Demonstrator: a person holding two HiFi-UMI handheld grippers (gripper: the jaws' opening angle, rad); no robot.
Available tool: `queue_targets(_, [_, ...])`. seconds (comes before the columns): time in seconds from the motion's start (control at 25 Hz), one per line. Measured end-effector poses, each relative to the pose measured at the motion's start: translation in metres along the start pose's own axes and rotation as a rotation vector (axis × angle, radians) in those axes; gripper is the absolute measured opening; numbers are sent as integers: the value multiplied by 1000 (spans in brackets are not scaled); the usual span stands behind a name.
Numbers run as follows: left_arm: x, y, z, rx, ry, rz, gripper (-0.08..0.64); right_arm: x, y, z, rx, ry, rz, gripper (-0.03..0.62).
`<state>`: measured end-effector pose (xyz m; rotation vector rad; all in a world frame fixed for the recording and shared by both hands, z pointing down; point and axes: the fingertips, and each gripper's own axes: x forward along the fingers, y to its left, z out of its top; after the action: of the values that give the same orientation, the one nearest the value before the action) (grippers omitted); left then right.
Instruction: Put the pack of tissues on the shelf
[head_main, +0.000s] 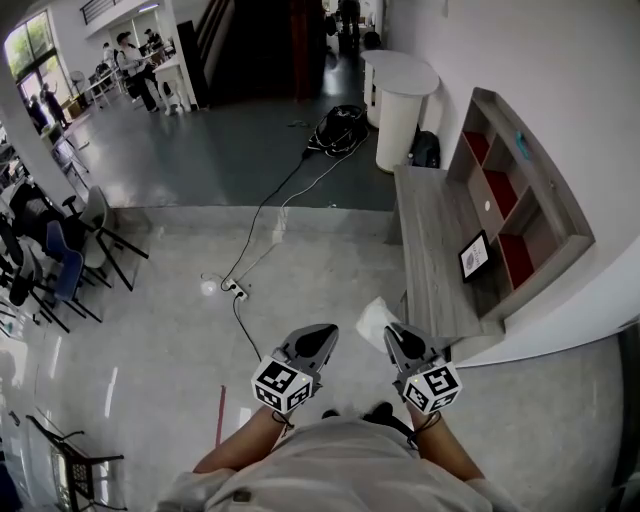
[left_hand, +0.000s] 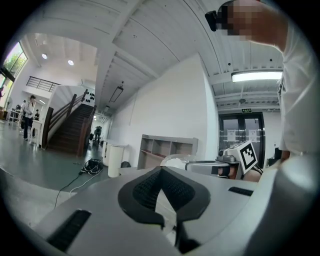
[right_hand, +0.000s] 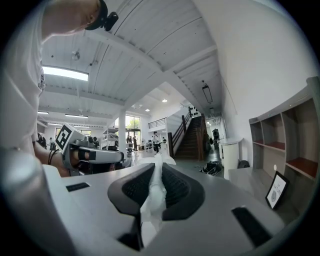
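The pack of tissues (head_main: 375, 318) is a white, crinkly plastic pack, pinched at one end between the pads of my right gripper (head_main: 395, 336). In the right gripper view the pack (right_hand: 152, 200) fills the gap between the jaws of that gripper (right_hand: 157, 168). My left gripper (head_main: 326, 334) hangs beside it at waist height, with its tips together and nothing held; its own view shows the same (left_hand: 161, 170). The grey shelf unit (head_main: 512, 190) with red-backed compartments stands on a grey desk (head_main: 428, 235) ahead to the right, and shows in the right gripper view (right_hand: 287, 145).
A small framed picture (head_main: 474, 256) leans on the desk below the shelf. A white round table (head_main: 400, 95) stands beyond the desk, with a cable bundle (head_main: 340, 126) and a power strip (head_main: 236, 290) on the floor. Chairs (head_main: 70, 260) line the left side.
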<state>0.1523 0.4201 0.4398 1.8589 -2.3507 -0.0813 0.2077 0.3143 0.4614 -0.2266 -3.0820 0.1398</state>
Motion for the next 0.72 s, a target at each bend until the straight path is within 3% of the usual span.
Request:
queue_targets(0.48, [3,66,-2,-9,2,85,15,72,-11,-8,10,1,69,54])
queue_targets(0.72, [45,101,4,-5,0,93,15,111,-52,-4,6,-5,76,54])
